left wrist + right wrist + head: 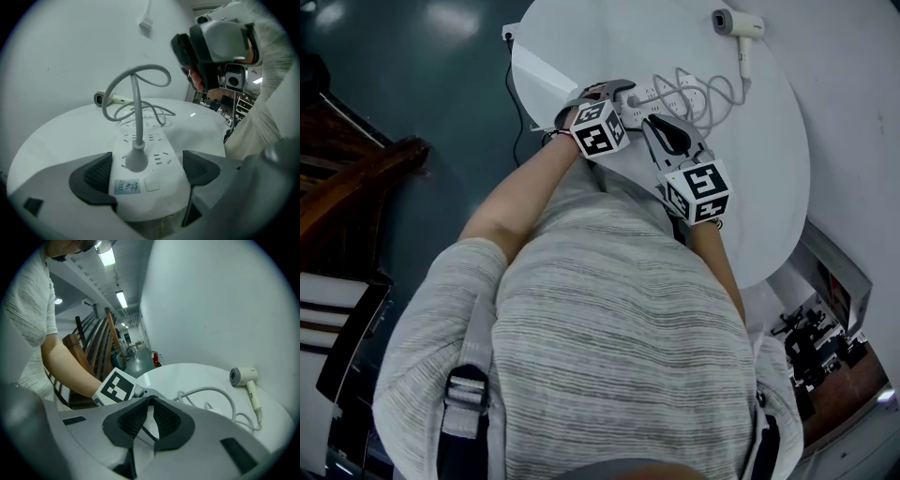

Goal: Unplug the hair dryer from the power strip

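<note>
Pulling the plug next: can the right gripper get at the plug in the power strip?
Probably yes. The plug stands exposed on the power strip, which the left gripper clamps; only its own cord rises above it. The right gripper is close by, but its jaws are shut and must open.

**Plastic, rubbery cord, knit cloth**

The table (773,178) top is white, smooth and matt. The power strip (151,185) is smooth white plastic with a faint sheen and carries a small paper-like label (126,186). Its plug (137,161) and cord (136,101) look pale grey, smooth and rubbery. The hair dryer (737,24) is white plastic. The left tool (146,169) and right tool (149,414) have matt grey shells and dark pads (93,177) with a fine ribbed grain. The person's shirt (609,319) is striped grey knit cloth. The floor (412,66) is dark and glossy.
</note>
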